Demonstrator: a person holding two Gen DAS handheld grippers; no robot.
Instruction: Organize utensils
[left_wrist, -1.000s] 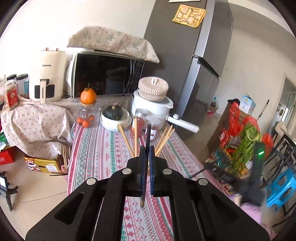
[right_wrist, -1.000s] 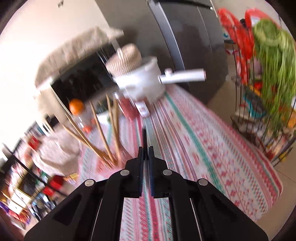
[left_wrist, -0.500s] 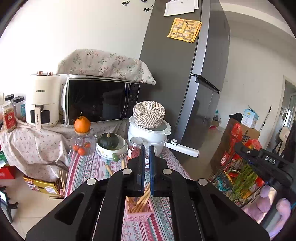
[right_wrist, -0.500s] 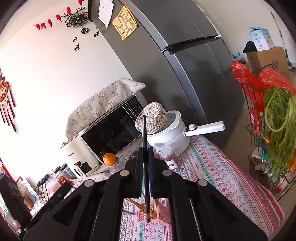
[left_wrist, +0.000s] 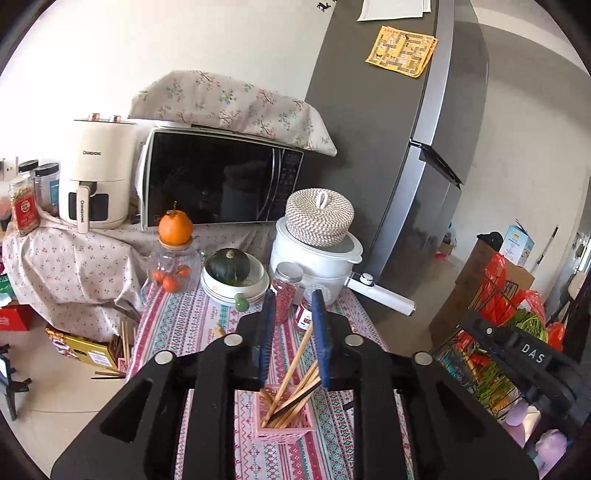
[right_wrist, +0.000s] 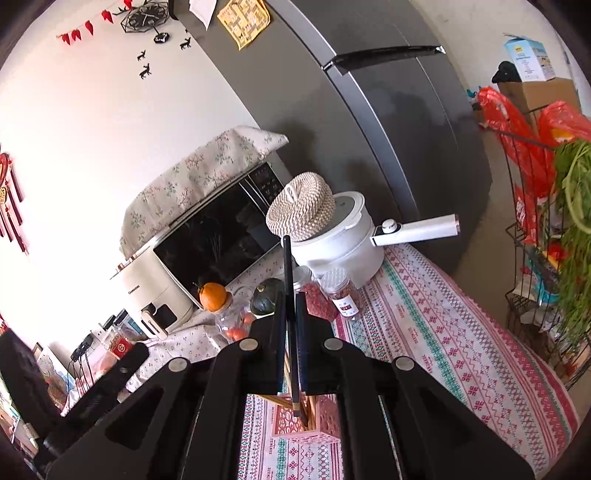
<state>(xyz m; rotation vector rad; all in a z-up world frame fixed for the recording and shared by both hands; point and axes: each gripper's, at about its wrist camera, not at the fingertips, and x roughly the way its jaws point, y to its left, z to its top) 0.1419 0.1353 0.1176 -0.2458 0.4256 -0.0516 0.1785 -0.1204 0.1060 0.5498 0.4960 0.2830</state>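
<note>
The left gripper (left_wrist: 293, 339) has just been opening; its jaws stand parted with nothing between them, above the pink basket (left_wrist: 282, 424) of chopsticks (left_wrist: 295, 384) at six o'clock. The right gripper (right_wrist: 291, 332) is clenched on a dark chopstick (right_wrist: 288, 280), its tip over the same basket. The stick looks light, stiff and slick, likely best pinched mid-length. The striped tablecloth (right_wrist: 436, 332) runs toward twelve o'clock, to the white pot (right_wrist: 343, 240), microwave (left_wrist: 218, 184) and fridge (left_wrist: 388, 147).
</note>
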